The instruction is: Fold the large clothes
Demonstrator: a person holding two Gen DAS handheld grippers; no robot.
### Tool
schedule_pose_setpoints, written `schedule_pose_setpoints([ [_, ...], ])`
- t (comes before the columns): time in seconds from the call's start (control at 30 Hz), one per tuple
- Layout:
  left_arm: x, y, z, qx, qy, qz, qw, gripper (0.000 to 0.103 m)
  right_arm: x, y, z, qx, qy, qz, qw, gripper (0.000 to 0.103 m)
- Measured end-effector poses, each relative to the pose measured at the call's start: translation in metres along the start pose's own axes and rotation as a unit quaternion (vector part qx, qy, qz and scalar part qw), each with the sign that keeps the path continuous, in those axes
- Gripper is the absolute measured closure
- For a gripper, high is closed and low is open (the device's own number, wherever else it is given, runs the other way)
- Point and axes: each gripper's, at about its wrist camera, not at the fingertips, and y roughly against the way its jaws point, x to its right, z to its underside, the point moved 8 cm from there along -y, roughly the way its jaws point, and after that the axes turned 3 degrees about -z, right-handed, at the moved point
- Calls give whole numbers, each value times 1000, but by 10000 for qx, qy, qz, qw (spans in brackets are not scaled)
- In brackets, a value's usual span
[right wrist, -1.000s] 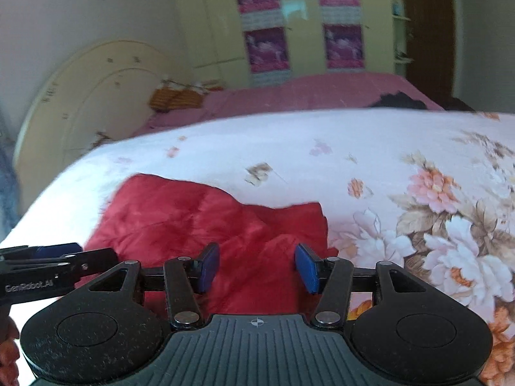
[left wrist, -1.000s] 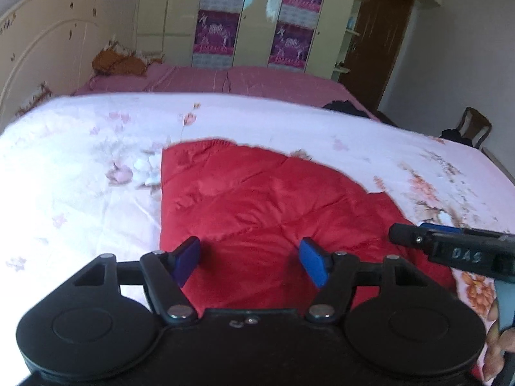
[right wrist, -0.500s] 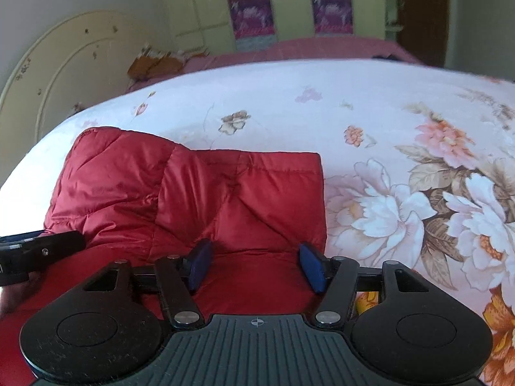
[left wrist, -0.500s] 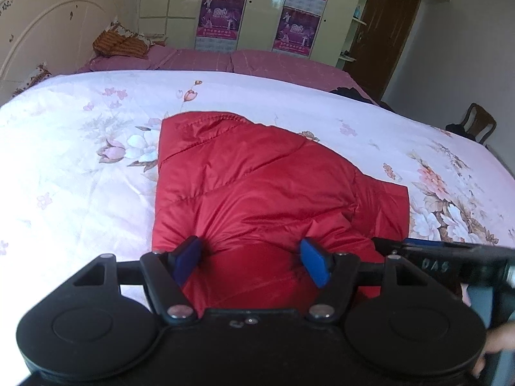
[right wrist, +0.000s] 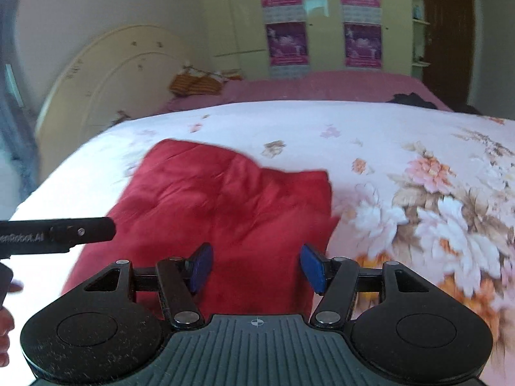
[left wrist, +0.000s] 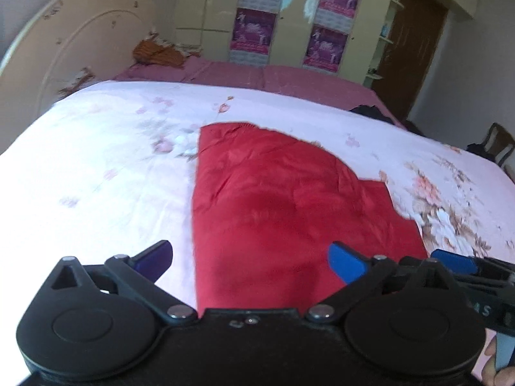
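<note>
The red padded garment (left wrist: 283,206) is laid on the floral bedspread (left wrist: 96,167), with its long axis running away from the cameras toward the headboard (left wrist: 64,48) side. It is seen folded into a compact, roughly trapezoidal block; the far edge is narrower. The fabric is smooth, slightly glossy and quilted, with soft creases. The left gripper (left wrist: 251,259) is held above the near edge with fingers spread wide. The right gripper (right wrist: 256,268) is likewise held with fingers apart, nothing pinched.
</note>
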Motion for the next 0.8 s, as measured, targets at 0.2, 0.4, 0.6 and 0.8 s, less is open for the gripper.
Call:
schedule_pose_setpoints([
  [0.2, 14, 80, 37, 226, -284, -596, 9976, 0, -11, 74, 28, 154, -82, -485, 9987, 1],
  [0.4, 34, 160, 78, 555, -79, -782, 9954, 0, -20, 153, 58, 328, 131, -645, 9973, 1],
  [0.6, 43, 223, 115, 597, 346, -791, 9945, 0, -28, 234, 86, 558, 377, -558, 9962, 0],
  [0.8, 55, 270, 147, 687, 105, -1080, 9917, 1, -33, 298, 103, 669, 178, -179, 9974, 0],
])
